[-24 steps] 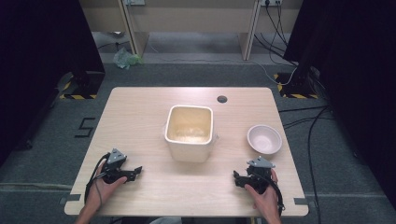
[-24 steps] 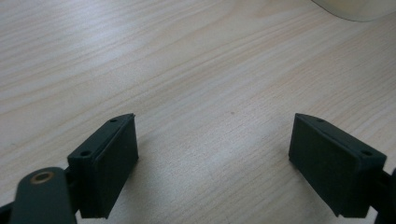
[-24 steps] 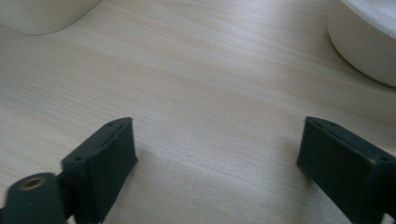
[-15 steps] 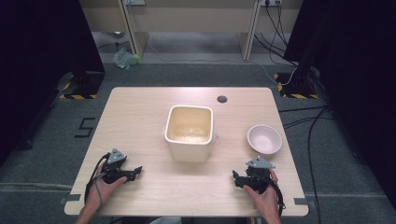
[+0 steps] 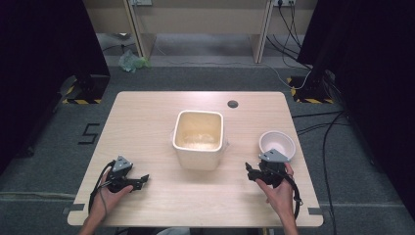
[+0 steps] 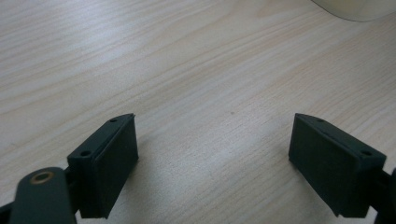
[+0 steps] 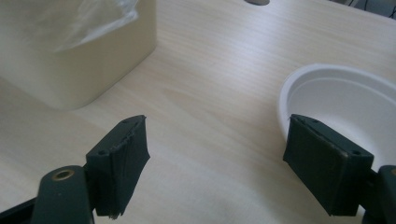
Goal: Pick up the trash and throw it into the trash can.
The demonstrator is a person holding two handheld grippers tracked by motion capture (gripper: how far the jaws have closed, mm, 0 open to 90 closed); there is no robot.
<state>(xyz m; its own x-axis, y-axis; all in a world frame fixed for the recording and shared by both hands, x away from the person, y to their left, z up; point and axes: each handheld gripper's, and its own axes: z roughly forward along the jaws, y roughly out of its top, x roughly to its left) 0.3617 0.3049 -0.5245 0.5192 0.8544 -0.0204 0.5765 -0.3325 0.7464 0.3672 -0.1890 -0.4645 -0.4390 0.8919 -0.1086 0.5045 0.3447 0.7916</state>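
Note:
A cream square bin [image 5: 198, 139] with something pale inside stands in the middle of the wooden table [image 5: 147, 122]. To its right sits an empty white bowl [image 5: 277, 143]. My left gripper [image 5: 142, 180] rests near the front left of the table, held in a hand, open over bare wood [image 6: 215, 140]. My right gripper [image 5: 256, 170] lies at the front right just below the bowl, also open [image 7: 217, 140]. In the right gripper view the bin [image 7: 70, 60] is ahead on the left, and the bowl [image 7: 345, 102] touches or sits just behind the right jaw. Nothing is between either pair of jaws.
A dark round grommet [image 5: 233, 104] is set in the table behind the bin. Clear plastic film [image 7: 98, 18] hangs at the bin's rim. The bin's corner [image 6: 355, 7] peeks in at the left gripper view's top right. Cables and dark stands lie on the floor around.

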